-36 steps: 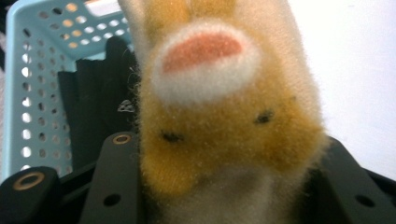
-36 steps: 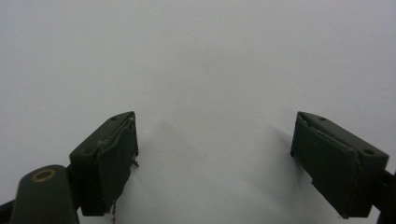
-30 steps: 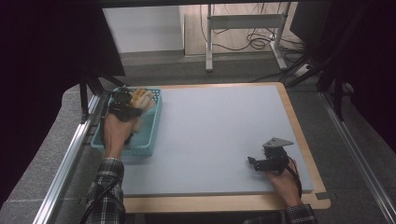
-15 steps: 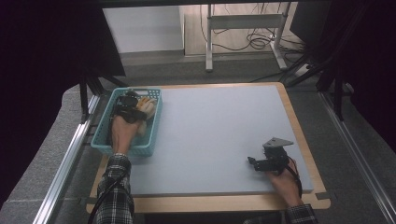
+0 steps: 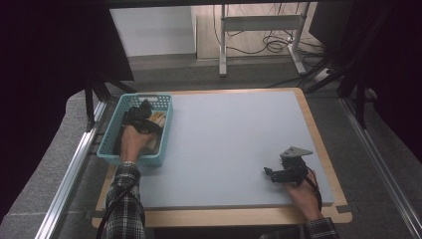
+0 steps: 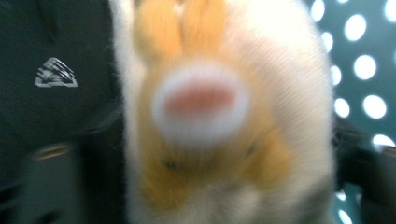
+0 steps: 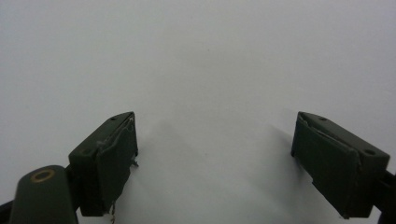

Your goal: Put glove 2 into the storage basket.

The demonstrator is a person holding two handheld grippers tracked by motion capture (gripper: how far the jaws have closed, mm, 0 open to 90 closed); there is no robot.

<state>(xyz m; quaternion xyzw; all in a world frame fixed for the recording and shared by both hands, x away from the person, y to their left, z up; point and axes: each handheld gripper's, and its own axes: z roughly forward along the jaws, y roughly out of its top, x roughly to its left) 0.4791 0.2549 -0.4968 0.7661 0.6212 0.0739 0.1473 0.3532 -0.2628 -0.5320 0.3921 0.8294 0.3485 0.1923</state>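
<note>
1. Fingers on my left gripper (image 5: pixel 142 115) have just been spreading apart, and they sit down inside the teal basket (image 5: pixel 113 130) at the far-left corner of the surface (image 5: pixel 234 139).
2. From my left gripper view, a plush toy (image 6: pixel 219 121), cream and orange with a pale pink patch ringed in white, sits right up against the lens, too blurred for me to see the fingertips or whether the pads press on it.
3. From the high view the same toy (image 5: pixel 157 118) shows as a cream and yellow patch just right of my left gripper, lying in the basket against its right wall.
4. Beside the toy in the left gripper view lies something dark with a small grey three-cornered logo (image 6: pixel 56 73), and to the right the basket's perforated teal wall (image 6: pixel 369 70) shows its round holes.
5. My left hand (image 5: pixel 133 142) reaches in over the basket's near rim, with my plaid sleeve (image 5: pixel 124 199) trailing back to the near edge.
6. On my right gripper (image 5: pixel 268 173) the fingers stand wide apart with nothing between them, only the bare pale surface ahead of them in the right gripper view.
7. That gripper rests low at the near-right corner of the surface, well apart from the basket, held in my right hand (image 5: pixel 302 191).
</note>
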